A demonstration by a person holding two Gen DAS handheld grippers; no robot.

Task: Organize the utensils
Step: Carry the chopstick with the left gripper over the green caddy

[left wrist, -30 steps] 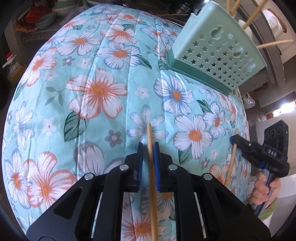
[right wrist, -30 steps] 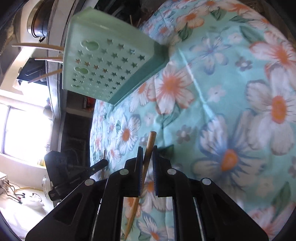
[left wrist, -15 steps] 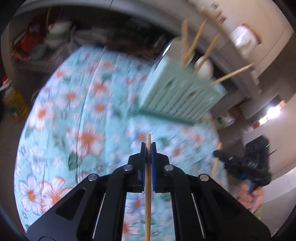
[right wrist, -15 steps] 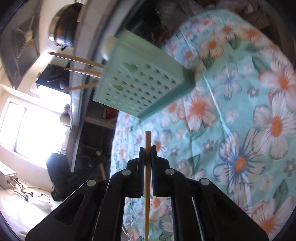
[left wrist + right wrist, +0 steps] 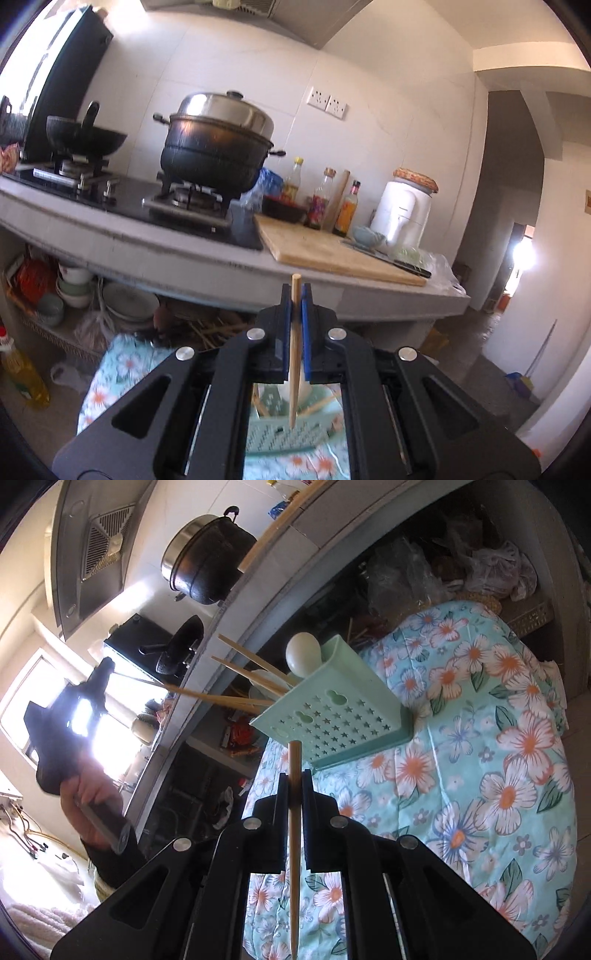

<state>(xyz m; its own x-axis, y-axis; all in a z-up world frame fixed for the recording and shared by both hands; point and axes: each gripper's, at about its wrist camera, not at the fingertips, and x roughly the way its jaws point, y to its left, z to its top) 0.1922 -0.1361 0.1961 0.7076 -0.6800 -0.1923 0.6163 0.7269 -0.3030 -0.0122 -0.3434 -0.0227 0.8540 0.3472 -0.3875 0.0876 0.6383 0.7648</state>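
Observation:
My left gripper (image 5: 295, 291) is shut on a wooden chopstick (image 5: 294, 354) that stands upright between its blue pads, raised high and facing the kitchen counter. Below it, between the gripper arms, the mint-green utensil holder (image 5: 284, 435) shows on the floral cloth. My right gripper (image 5: 294, 775) is shut on a second wooden chopstick (image 5: 294, 849), its blunt end pointing at the holder (image 5: 332, 716). That holder carries several chopsticks (image 5: 236, 701) and a white spoon (image 5: 303, 653). The left gripper (image 5: 103, 672), held by a hand, appears at the left of the right wrist view.
A floral cloth (image 5: 480, 775) covers the table. Behind it runs a grey counter (image 5: 184, 254) with a lidded black pot (image 5: 218, 147), a wok (image 5: 85, 136), a cutting board (image 5: 332, 251), bottles (image 5: 317, 206) and a white appliance (image 5: 402, 210). Bowls (image 5: 74, 288) sit on the shelf below.
Both grippers have risen off the cloth with their chopsticks. The left one tilted up from the table to face the counter and wall; the right one now looks at the holder from higher up.

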